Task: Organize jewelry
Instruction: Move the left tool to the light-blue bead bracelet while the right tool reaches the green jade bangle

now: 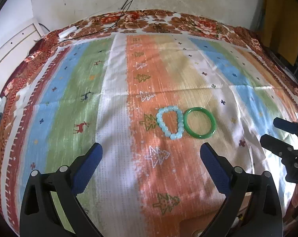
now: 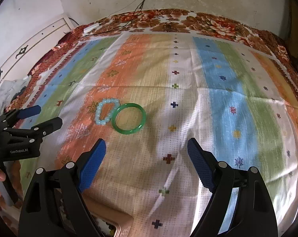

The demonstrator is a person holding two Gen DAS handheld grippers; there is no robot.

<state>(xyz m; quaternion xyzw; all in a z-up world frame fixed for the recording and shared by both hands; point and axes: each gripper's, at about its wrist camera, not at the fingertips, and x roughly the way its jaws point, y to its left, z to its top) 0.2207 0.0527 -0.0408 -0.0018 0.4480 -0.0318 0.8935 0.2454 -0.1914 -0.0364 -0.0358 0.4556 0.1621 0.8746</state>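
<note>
Two bracelets lie flat, side by side and touching, on a striped cloth (image 1: 113,102) printed with small trees and deer, spread over a floral bedcover. The pale blue beaded bracelet (image 1: 170,122) sits on the orange stripe; the green bangle (image 1: 200,122) rests just to its right on the tan stripe. Your left gripper (image 1: 151,151) hangs above the cloth short of both pieces, its blue-padded jaws standing wide apart with nothing between them. Your right gripper (image 2: 146,147) is likewise spread wide and empty, near the bangle but not touching it. The bangle looks like a rigid, glossy ring, probably glass or stone: expect it to be smooth, slippery and liable to chip if dropped, so pinch across one side of the rim, one pad inside the ring and one outside. The beaded bracelet has sagged into an uneven loop, so it is likely strung and floppy, light, and will dangle when lifted; grip a single bead or two firmly. A tan box corner (image 2: 117,224) shows at the lower edge of the right view, partly hidden.
</note>
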